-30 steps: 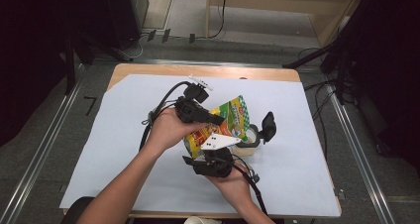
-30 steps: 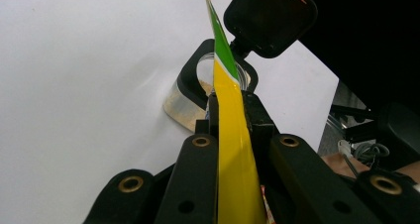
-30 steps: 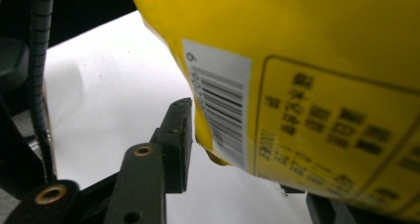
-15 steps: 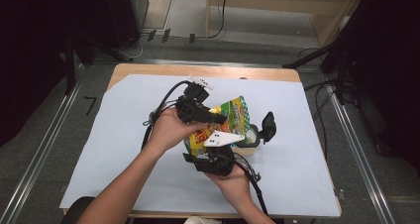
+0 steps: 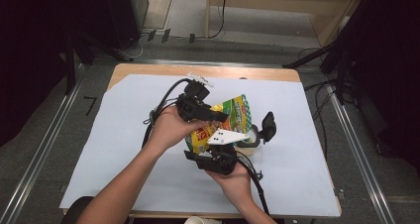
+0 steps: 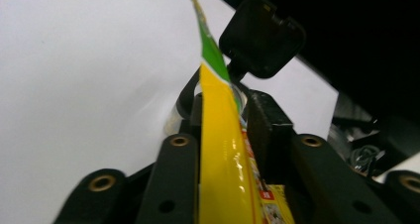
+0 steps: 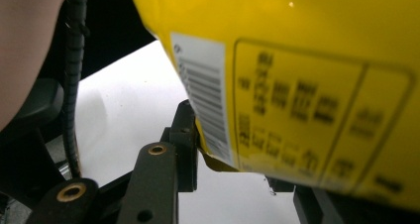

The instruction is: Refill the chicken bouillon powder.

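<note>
A yellow and green snack bag (image 5: 234, 111) is held up over the middle of the table between both grippers. My left gripper (image 5: 218, 117) comes from the left and is shut on the bag's upper edge; its own view shows the bag's thin edge (image 6: 218, 135) pinched between the jaws of the left gripper (image 6: 225, 110). My right gripper (image 5: 214, 148) sits below, shut on the bag's lower part. In its own view the right gripper (image 7: 233, 164) clamps the bag's bottom corner under the barcode side (image 7: 297, 85). Behind the bag stands a clear container (image 5: 253, 140) with its black lid (image 5: 268, 126) (image 6: 260, 35) flipped up.
A white paper sheet (image 5: 307, 149) covers the wooden table (image 5: 257, 73). Black cables (image 5: 161, 107) trail left from the left gripper, and another cable (image 5: 257, 194) runs toward the near edge. A paper cup (image 5: 200, 220) pokes in at the bottom. Metal rails (image 5: 356, 154) flank the table.
</note>
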Motion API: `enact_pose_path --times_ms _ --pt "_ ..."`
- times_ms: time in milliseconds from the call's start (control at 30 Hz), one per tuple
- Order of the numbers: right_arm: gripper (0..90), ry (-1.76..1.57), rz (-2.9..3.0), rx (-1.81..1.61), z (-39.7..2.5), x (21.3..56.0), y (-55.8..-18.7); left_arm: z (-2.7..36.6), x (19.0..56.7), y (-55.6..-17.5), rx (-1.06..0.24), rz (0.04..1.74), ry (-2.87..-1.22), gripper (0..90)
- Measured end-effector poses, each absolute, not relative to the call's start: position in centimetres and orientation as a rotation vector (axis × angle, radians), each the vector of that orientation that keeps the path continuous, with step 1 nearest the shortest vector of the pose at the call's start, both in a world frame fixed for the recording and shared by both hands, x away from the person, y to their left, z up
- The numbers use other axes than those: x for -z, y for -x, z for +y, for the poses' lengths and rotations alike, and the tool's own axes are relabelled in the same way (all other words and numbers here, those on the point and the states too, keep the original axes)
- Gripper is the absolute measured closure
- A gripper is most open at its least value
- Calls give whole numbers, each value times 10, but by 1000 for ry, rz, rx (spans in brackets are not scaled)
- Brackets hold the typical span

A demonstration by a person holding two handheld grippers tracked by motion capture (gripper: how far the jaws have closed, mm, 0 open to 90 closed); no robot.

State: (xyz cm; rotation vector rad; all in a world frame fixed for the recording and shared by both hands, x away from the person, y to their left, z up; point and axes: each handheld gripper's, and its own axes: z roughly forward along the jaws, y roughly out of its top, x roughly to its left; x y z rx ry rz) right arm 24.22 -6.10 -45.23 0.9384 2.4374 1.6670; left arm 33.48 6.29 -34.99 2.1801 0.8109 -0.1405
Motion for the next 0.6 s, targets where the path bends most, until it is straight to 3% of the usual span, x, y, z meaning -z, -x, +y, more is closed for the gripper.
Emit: enact_pose_path --times_ms 67,600 --pt "652 -949 2445 -1677 -61 455 -243 59 349 -335 133 811 -2213 813" --pt "614 -877 2435 -1651 -52 448 -252 54 339 -349 174 843 -2216 844"
